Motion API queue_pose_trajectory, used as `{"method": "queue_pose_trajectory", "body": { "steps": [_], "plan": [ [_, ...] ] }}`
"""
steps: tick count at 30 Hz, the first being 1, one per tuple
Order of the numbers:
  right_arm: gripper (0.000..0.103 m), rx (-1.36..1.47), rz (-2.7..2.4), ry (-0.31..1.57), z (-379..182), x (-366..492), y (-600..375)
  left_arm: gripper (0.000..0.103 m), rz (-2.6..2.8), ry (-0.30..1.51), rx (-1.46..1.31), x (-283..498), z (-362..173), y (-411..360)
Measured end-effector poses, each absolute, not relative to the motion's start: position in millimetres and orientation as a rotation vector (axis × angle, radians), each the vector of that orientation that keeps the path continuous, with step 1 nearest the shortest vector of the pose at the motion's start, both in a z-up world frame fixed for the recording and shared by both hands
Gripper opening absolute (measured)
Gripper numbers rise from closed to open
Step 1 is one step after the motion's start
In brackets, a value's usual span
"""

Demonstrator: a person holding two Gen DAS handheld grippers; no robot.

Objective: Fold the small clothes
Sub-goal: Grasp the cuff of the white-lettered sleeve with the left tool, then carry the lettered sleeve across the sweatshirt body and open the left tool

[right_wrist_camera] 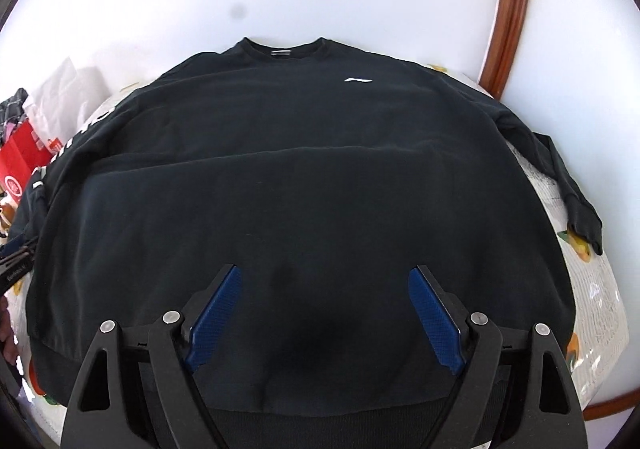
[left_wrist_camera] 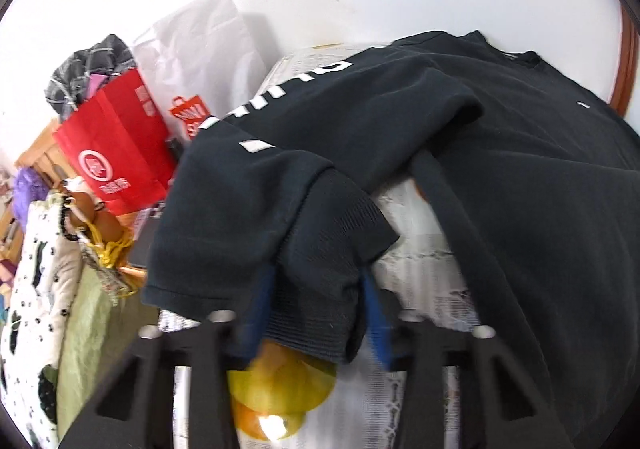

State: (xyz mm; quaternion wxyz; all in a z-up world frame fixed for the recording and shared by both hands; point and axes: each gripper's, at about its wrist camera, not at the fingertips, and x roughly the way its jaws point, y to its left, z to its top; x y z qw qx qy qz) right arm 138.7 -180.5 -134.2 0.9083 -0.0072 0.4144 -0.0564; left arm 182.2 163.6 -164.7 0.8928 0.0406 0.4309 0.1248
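A black sweatshirt [right_wrist_camera: 304,177] lies face up and spread flat on a round table with a patterned cloth [right_wrist_camera: 600,297]; it has a small white logo [right_wrist_camera: 359,80] on the chest. My left gripper [left_wrist_camera: 316,281] is shut on the ribbed cuff [left_wrist_camera: 340,233] of the sleeve with white lettering and holds it lifted off the table. The sweatshirt's body [left_wrist_camera: 540,177] lies to the right in that view. My right gripper [right_wrist_camera: 325,313] is open and empty, hovering above the lower body near the hem. The other sleeve [right_wrist_camera: 560,177] lies along the table's right edge.
To the left stand a red paper bag [left_wrist_camera: 116,153], a white bag [left_wrist_camera: 200,49], grey plaid fabric [left_wrist_camera: 88,69] and a spotted cloth [left_wrist_camera: 32,289]. A white wall is behind. A wooden frame [right_wrist_camera: 512,9] runs at the right.
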Motion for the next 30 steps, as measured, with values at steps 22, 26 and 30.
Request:
{"method": "queue_pose_trajectory", "body": {
  "steps": [22, 26, 30],
  "plan": [
    [0.085, -0.024, -0.136, 0.754, -103.3, 104.5, -278.4, 0.012, 0.032, 0.731, 0.01, 224.4, -27.9, 49.2],
    [0.085, 0.007, -0.199, 0.741, -106.0, 94.2, -318.0, 0.012, -0.015, 0.716, 0.062, 253.1, -21.0, 0.1],
    [0.085, 0.037, -0.263, 0.747, -112.3, 90.2, -350.8, 0.012, -0.082, 0.72, 0.059, 277.7, -24.2, -41.9]
  ]
}}
